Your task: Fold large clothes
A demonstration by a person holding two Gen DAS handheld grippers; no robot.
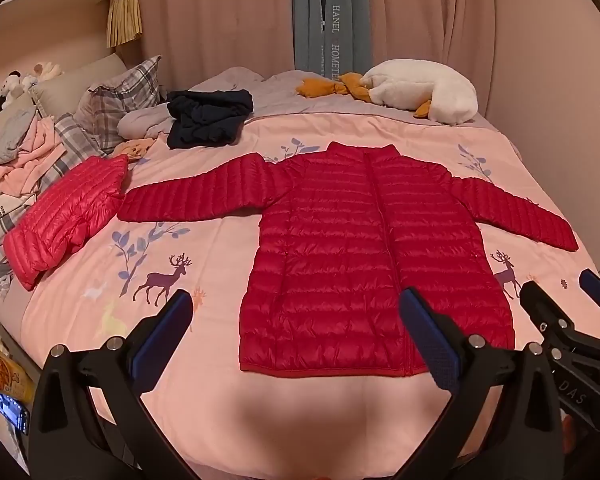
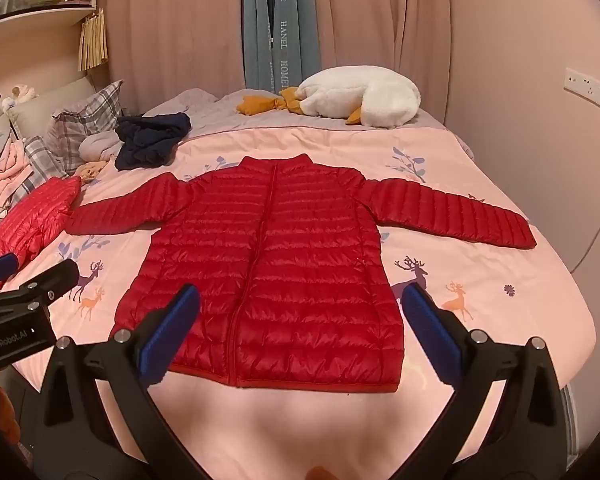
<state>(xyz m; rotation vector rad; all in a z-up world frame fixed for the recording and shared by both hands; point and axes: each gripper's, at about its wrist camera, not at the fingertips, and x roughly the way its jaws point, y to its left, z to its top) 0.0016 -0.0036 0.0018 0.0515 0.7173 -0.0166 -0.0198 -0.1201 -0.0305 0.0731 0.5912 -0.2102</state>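
Note:
A red quilted puffer jacket [image 1: 364,248] [image 2: 276,264] lies flat and zipped on the pink bedspread [image 1: 204,392], both sleeves spread out to the sides, collar toward the far side. My left gripper [image 1: 296,312] hovers open above the jacket's near hem, nothing between its blue pads. My right gripper [image 2: 300,308] also stands open over the hem's right half, empty. Each gripper shows at the edge of the other's view: the right one [image 1: 568,304] and the left one [image 2: 32,276].
A folded lighter red jacket [image 1: 68,216] [image 2: 32,216] lies at the left. A dark navy garment [image 1: 208,118] [image 2: 152,140], plaid pillows [image 1: 116,108] and a white plush goose [image 1: 420,92] [image 2: 360,98] sit at the far side. Curtains hang behind the bed.

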